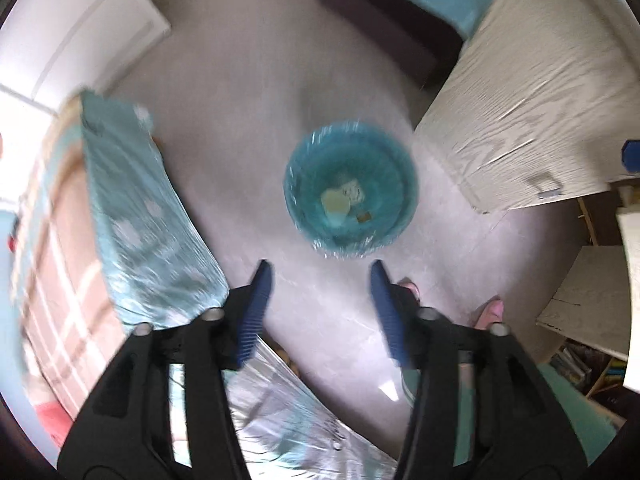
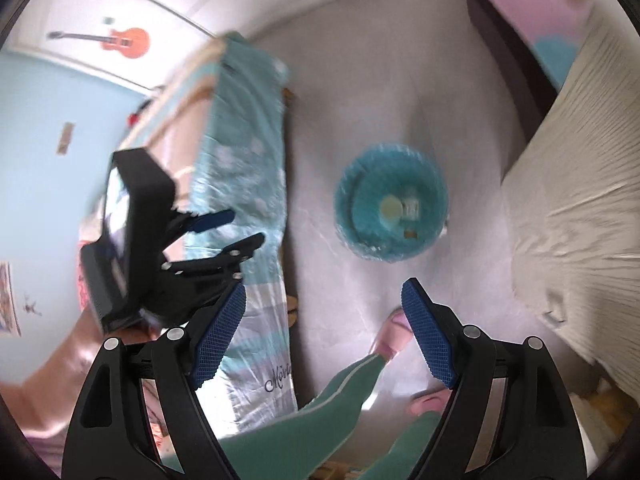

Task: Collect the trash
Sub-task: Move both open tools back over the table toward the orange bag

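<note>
A round teal trash bin lined with a clear bag stands on the grey floor. It shows in the right wrist view too. Inside lie a pale yellow round piece, a white crumpled piece and a small brown scrap. My left gripper is open and empty, high above the floor just short of the bin. My right gripper is open and empty, also above the floor near the bin. The left gripper shows at the left of the right wrist view, over the bed.
A bed with a teal plastic-covered side runs along the left. A light wooden desk stands at the right, a dark bed frame at the back. The person's pink slippers and green trouser legs are below the grippers.
</note>
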`<state>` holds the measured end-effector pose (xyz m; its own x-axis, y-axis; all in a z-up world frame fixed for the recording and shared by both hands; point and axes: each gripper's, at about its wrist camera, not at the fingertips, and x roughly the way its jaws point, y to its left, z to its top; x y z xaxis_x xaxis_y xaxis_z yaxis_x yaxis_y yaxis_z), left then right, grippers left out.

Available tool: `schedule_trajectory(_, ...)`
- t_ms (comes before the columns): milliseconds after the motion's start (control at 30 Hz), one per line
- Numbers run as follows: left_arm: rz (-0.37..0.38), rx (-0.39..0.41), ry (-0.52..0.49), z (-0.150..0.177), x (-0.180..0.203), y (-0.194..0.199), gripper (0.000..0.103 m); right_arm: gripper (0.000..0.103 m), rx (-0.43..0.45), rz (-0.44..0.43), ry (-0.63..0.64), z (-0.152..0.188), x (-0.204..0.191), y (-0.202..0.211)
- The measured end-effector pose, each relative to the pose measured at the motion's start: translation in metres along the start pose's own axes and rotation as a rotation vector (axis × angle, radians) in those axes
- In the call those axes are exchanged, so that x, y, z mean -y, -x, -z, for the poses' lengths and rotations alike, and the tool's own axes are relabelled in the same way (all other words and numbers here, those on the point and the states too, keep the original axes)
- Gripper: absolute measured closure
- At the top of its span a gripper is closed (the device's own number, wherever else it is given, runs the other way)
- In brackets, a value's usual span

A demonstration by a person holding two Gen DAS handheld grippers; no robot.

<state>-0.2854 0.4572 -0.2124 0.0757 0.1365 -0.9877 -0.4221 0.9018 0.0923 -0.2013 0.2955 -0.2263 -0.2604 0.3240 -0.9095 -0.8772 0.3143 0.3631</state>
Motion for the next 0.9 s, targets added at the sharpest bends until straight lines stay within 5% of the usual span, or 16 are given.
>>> schedule_trajectory(233,0.053,0.157,-0.140,-0.032,0.058,0.100,0.042,0.019,0.218,0.092,-0.100,0.053,0.020,0.134)
schedule_trajectory(500,0.098,0.273,-0.450,-0.065,0.191,0.162,0.029,0.019,0.393,0.230,-0.319,0.161,0.101,0.242)
schedule_trajectory(700,0.152,0.310,-0.649,-0.072,0.285,0.186,0.020,0.017,0.458,0.300,-0.421,0.236,0.154,0.292)
schedule_trajectory(900,0.161,0.329,-0.852,-0.067,0.384,0.201,0.018,0.017,0.438,0.353,-0.370,0.277,0.196,0.318)
